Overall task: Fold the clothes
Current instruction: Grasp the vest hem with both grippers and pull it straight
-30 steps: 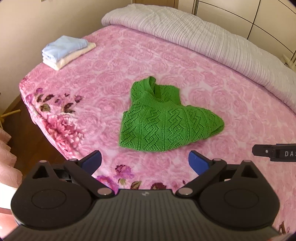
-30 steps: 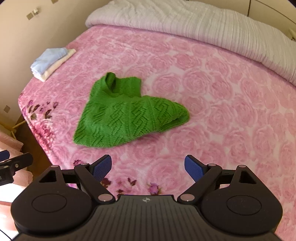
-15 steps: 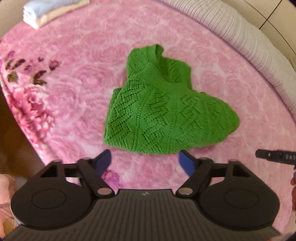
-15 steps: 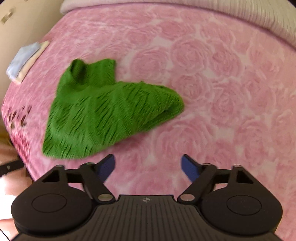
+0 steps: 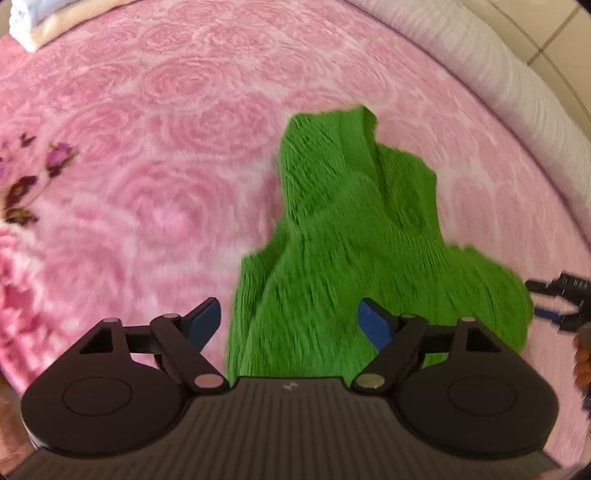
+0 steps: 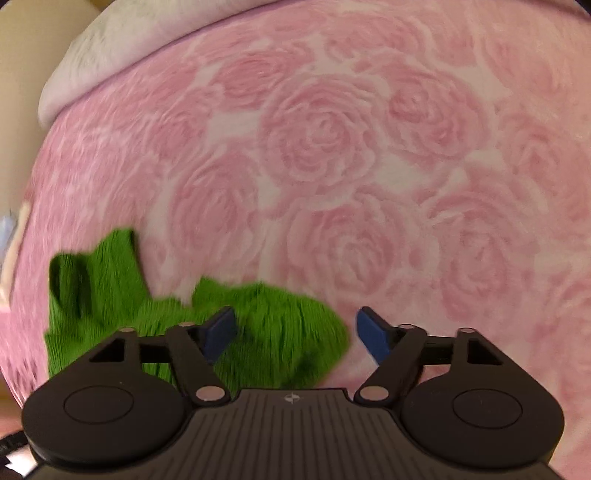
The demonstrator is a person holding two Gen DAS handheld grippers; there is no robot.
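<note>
A crumpled green knitted top [image 5: 351,240] lies on the pink rose-patterned bedspread [image 5: 147,147]. My left gripper [image 5: 290,321] is open, its blue fingertips straddling the top's near left edge just above it. My right gripper [image 6: 295,328] is open over the top's right end [image 6: 266,328], with its left fingertip above the green knit and its right fingertip above the bare bedspread [image 6: 369,166]. The right gripper's tips also show at the right edge of the left wrist view [image 5: 557,299]. Neither gripper holds cloth.
A folded stack of pale cloth [image 5: 33,26] lies at the bed's far left corner. A white ribbed blanket [image 5: 498,74] runs along the head of the bed. The bed's edge drops off at the left.
Both grippers have come down and forward close to the green top, which now fills much more of each view. Both stay open. The top has not moved.
</note>
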